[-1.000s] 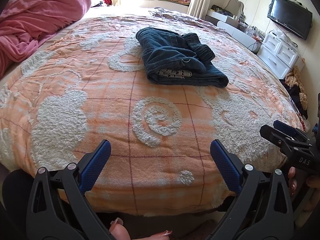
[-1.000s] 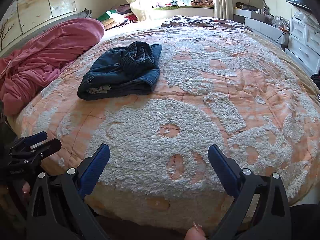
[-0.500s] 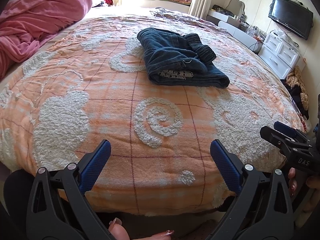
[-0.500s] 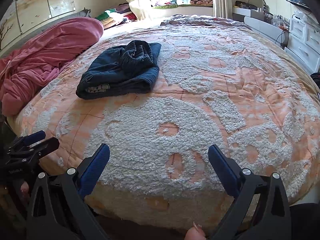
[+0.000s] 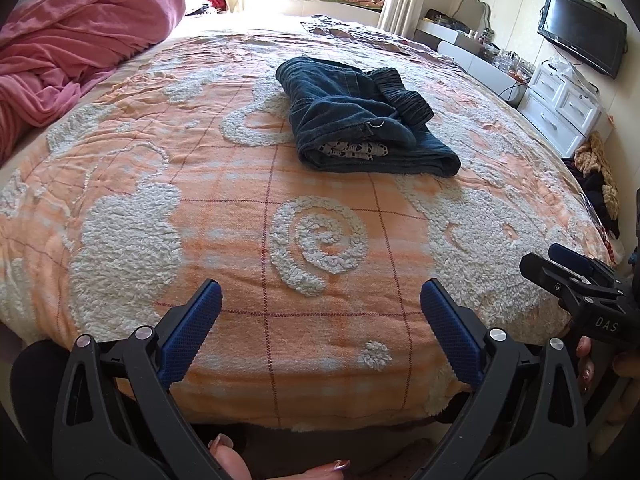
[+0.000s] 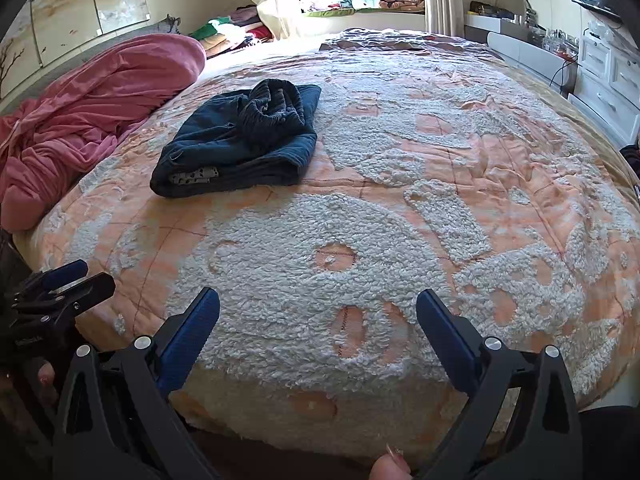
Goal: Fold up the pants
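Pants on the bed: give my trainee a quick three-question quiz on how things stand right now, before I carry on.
1. True or false: the left gripper is shut on the pants.
2. Which lies nearest the pants? A) pink blanket B) television C) white drawers
3. Fill in: the pants rest in a folded bundle on the orange and white ____.

Key
1. False. Both the left and the right gripper are open, at the near edge of the bed, apart from the pants.
2. A
3. Bedspread
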{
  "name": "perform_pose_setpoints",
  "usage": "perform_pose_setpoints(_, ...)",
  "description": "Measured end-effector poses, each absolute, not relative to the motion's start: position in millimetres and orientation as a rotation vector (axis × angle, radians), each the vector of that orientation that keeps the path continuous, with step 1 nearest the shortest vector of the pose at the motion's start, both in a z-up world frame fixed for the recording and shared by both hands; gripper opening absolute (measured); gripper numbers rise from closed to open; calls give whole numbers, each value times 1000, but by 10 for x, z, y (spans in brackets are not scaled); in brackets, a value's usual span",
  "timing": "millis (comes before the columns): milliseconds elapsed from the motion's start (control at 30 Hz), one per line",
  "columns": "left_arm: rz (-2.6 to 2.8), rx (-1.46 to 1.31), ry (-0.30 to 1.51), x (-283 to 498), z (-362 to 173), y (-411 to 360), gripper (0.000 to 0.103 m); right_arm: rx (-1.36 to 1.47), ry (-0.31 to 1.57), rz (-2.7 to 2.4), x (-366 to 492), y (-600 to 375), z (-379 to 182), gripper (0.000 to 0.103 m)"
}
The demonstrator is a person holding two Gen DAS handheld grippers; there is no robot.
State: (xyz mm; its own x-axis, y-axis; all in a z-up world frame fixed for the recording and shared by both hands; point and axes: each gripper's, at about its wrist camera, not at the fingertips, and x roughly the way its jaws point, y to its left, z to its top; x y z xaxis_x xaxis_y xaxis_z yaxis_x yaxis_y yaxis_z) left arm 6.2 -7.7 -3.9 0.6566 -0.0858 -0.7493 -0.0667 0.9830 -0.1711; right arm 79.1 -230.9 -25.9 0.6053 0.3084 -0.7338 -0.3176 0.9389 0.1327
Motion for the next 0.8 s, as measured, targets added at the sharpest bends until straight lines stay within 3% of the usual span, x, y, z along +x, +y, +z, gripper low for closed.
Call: perform_pose_setpoints(800, -16, -180, 843, 38, 17, -113, 93, -15, 856, 346, 820, -2316, -293, 98)
